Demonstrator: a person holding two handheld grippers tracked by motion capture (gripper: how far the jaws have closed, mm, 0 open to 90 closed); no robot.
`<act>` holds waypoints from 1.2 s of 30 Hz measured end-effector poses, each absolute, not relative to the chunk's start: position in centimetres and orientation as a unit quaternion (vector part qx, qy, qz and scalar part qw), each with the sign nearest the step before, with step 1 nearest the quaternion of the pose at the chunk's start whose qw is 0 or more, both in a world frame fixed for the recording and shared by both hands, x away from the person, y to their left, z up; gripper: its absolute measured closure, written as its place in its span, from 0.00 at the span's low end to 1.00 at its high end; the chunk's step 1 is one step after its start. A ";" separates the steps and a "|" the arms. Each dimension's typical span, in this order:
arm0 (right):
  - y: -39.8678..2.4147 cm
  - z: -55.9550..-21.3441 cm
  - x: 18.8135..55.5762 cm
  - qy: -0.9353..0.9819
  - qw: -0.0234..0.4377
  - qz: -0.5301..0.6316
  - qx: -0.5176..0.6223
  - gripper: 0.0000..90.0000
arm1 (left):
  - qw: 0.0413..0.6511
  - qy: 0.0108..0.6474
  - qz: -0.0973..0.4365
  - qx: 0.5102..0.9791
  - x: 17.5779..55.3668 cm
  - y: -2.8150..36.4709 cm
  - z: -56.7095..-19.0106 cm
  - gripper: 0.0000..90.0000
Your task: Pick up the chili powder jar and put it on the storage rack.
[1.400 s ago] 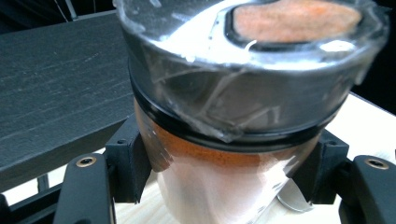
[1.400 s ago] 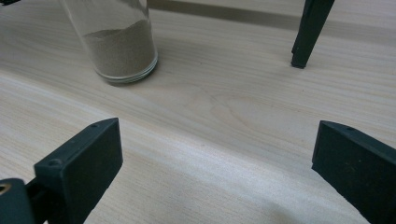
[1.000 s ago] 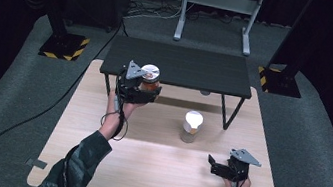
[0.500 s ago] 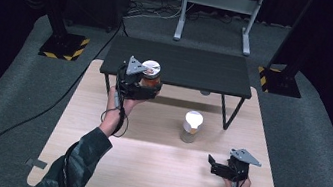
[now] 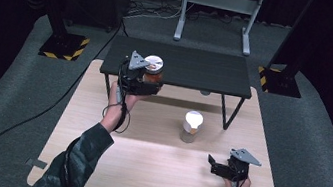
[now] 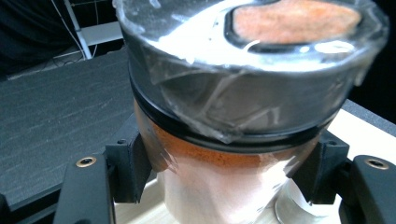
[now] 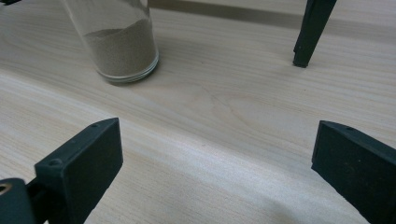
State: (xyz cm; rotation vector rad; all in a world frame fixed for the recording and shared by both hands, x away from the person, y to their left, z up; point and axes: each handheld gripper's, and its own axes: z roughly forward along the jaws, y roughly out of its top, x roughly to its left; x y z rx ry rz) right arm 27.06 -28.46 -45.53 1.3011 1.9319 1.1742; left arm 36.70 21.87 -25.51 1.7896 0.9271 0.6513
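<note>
Two jars in play, and we count one of them in hand. The left tongs (image 5: 148,81) are clamped on the orange-spice jar (image 5: 152,69), pads pressing its glass body just under the dark collar of the lid; in the left gripper view the jar (image 6: 243,140) stands upright between the jaws, its clear shaker cap close to the lens. From above we read the jar as held at the near edge of the black shelf (image 5: 194,67), lid above the shelf surface; whether its base rests on anything we cannot tell. Our judgement: the pick-up is done, and the placing on the shelf is under way but not finished, since the grip has not let go.

The right tongs (image 5: 223,167) sit low on the tabletop (image 5: 152,172), jaws wide apart with nothing between them. Ahead of them and to their left stands the second jar (image 7: 116,42), white-capped, part filled with pale brown powder, upright and untouched. A shelf leg (image 7: 310,32) stands ahead to their right.

Left to do, as we judge it: set down and release the first jar, then fetch the second.
</note>
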 end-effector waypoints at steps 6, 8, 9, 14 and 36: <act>-28.5 -45.5 27.0 0.714 0.264 0.435 0.481 0.01 | 0.487 0.378 0.274 0.738 37.2 21.5 -24.7 0.34; -28.5 -45.6 27.0 0.714 0.264 0.435 0.481 0.01 | 0.486 0.377 0.276 0.739 37.3 21.4 -24.4 0.34; -28.5 -45.6 27.0 0.714 0.264 0.435 0.481 0.01 | 0.486 0.376 0.277 0.739 37.3 21.3 -24.3 0.34; -28.5 -45.6 27.0 0.713 0.264 0.436 0.481 0.01 | 0.484 0.376 0.280 0.739 37.8 21.0 -24.0 0.34; -28.6 -45.6 27.0 0.711 0.263 0.438 0.483 0.01 | 0.472 0.383 0.286 0.741 39.9 19.9 -22.8 0.34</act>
